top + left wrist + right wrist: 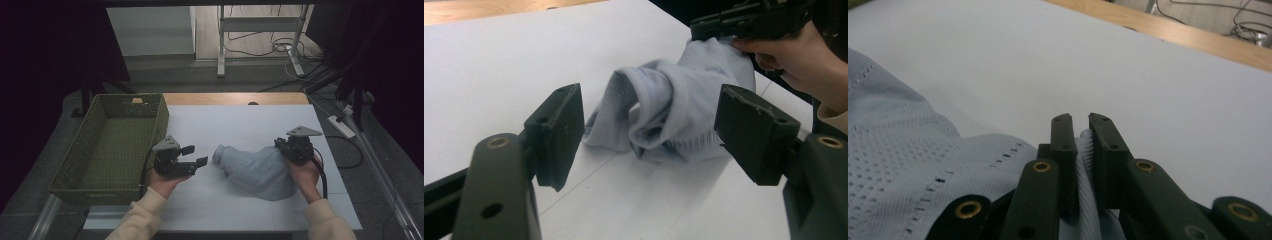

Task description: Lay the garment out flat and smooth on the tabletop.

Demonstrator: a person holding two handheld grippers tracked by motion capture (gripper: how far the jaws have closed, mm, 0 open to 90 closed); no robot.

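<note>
A pale blue perforated garment [257, 172] lies crumpled on the white table sheet [240, 125], right of centre. My right gripper [281, 145] is shut on the garment's upper right edge; a ridge of the blue cloth [1087, 170] is pinched between its two black jaws [1083, 125]. My left gripper [195, 155] is open, held just left of the garment, its jaws pointing at it with nothing between them. In the left gripper view the rolled end of the garment [659, 107] lies beyond the open left gripper [649, 135], and the other gripper [749, 20] grips the cloth at the top right.
A green woven basket [107, 145] stands on the left part of the table, its right wall close to my left hand. A wooden table edge [235, 98] runs along the far side. Cables and a frame stand on the floor beyond.
</note>
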